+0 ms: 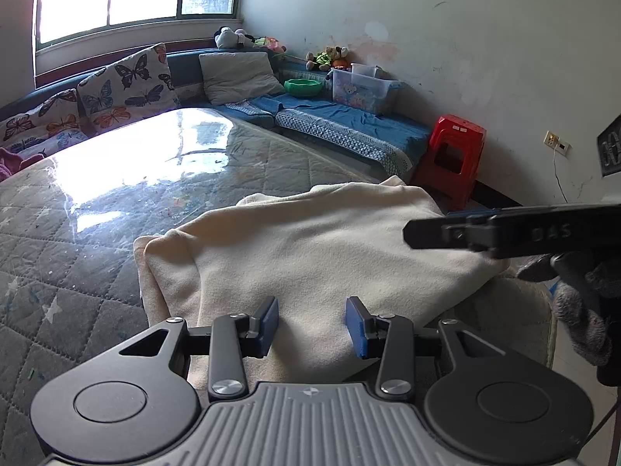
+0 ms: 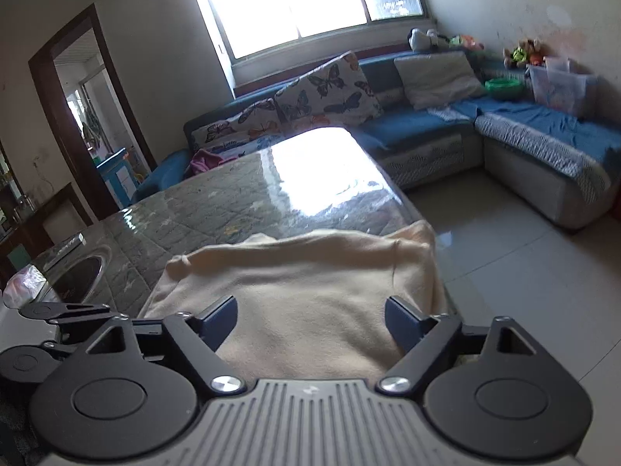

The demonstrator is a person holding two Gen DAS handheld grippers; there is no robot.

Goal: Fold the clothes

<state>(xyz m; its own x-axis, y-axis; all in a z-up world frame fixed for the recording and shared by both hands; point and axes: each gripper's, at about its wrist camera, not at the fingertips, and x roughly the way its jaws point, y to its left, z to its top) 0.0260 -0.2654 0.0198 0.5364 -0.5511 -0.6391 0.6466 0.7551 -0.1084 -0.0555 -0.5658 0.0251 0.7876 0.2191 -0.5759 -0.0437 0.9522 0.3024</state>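
A: Cream fleece garment [image 1: 310,248] sits on the near end of the quilted table [image 1: 77,272], partly folded, one edge over the table's side at 3 o'clock.

B: Left gripper [image 1: 312,324]?

A: I see its blue pads apart over the cloth at 6 o'clock, nothing pinched.

B: Right gripper [image 2: 310,322]?

A: Jaws wide above the fleece, not gripping. In my left view it comes in from 3 o'clock.

Cream garment [image 1: 310,240] on quilted table [image 1: 77,272]
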